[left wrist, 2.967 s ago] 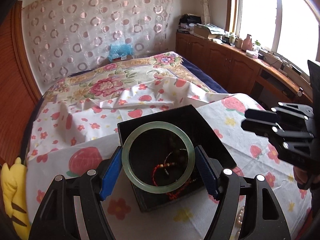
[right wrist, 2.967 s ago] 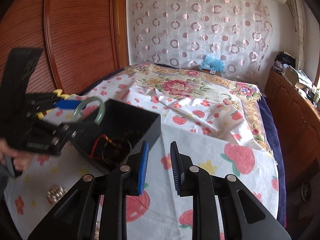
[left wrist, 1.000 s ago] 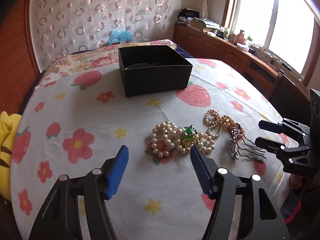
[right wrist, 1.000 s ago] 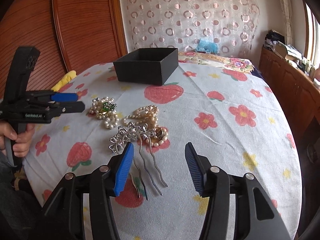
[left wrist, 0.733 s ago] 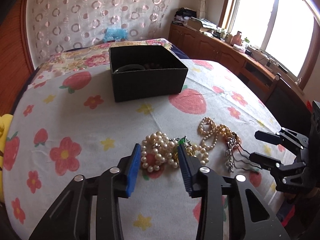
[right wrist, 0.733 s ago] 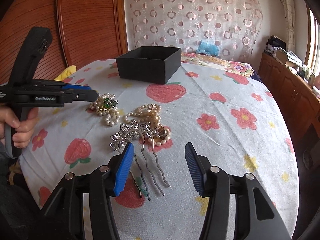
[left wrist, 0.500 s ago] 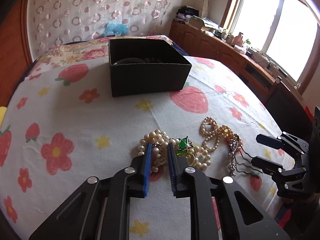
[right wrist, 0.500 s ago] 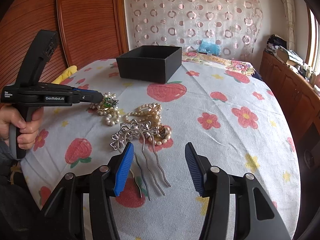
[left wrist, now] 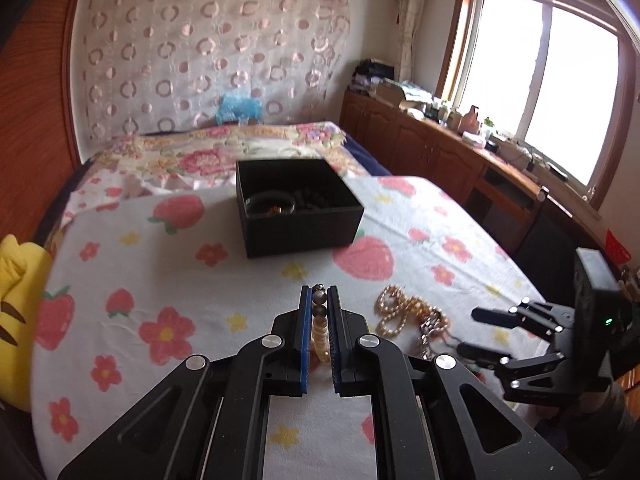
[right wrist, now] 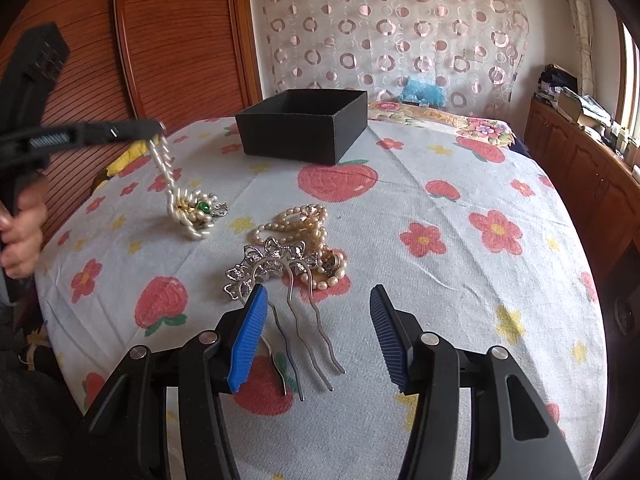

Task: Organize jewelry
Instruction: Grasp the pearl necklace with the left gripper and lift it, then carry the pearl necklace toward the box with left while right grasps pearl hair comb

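Between the blue pads of my left tongs [left wrist: 319, 312], closed tight on it, hangs a white pearl necklace with a green stone clasp [right wrist: 192, 212]; its lower loops trail just above or on the strawberry-print cloth of the table [right wrist: 460, 184], which of the two I cannot tell. My right tongs [right wrist: 316, 320] stand open and empty over a silver ornamental hair comb [right wrist: 272, 264], beside a cream pearl strand [right wrist: 300, 220]. Ahead of both tongs sits the open black square box [left wrist: 296, 200]. Risk: the round beads may slip from the pads, or the dangling clasp may snag the box rim.
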A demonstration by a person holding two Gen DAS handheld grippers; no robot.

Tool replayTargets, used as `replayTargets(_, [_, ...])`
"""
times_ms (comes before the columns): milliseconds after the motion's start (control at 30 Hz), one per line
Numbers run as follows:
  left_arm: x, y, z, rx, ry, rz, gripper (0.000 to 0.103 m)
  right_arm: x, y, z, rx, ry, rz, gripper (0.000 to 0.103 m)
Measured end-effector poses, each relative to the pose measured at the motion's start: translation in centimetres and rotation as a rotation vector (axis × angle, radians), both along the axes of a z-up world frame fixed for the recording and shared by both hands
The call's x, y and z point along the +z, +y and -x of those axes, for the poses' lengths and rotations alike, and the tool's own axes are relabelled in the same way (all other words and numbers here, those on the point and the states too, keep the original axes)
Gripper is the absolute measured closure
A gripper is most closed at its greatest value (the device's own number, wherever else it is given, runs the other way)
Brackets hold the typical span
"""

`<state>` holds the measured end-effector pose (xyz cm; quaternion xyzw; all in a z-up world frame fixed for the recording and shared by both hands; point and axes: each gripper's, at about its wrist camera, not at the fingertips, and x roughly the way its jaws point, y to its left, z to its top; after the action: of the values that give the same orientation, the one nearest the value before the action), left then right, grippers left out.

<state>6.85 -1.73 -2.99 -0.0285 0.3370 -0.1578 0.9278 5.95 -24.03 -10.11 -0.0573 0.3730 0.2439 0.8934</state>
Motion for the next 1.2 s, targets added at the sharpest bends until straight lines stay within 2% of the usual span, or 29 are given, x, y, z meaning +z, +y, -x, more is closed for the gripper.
replayTargets(333, [4.7, 1.6, 2.7, 0.019, -0.125, 0.033, 0.096, 0.1, 0.1, -0.1, -0.019, 0.001, 0.016, 0.047])
replayTargets(667, [7.4, 2.8, 4.8, 0.044, -0.212, 0.032, 0.096, 2.1, 1.3, -2.5, 0.018, -0.007, -0.002, 0.048])
replayTargets(800, [8.1, 3.4, 5.1, 0.054, -0.230, 0.032, 0.096, 2.3, 2.3, -4.6, 0.039, 0.010, 0.004, 0.061])
replayTargets(867, [8.4, 3.6, 5.1, 0.059, -0.239, 0.031, 0.096, 1.9, 2.7, -6.1, 0.051, 0.047, 0.005, 0.065])
replayTargets(1133, [9.9, 4.6, 5.1, 0.077, -0.279, 0.018, 0.096, 0.0, 3.5, -8.3, 0.095, 0.141, 0.031, 0.068])
replayTargets(1200, [10.0, 4.7, 4.8, 0.080, -0.279, 0.013, 0.096, -0.2, 3.5, -8.2, 0.102, 0.146, 0.034, 0.079])
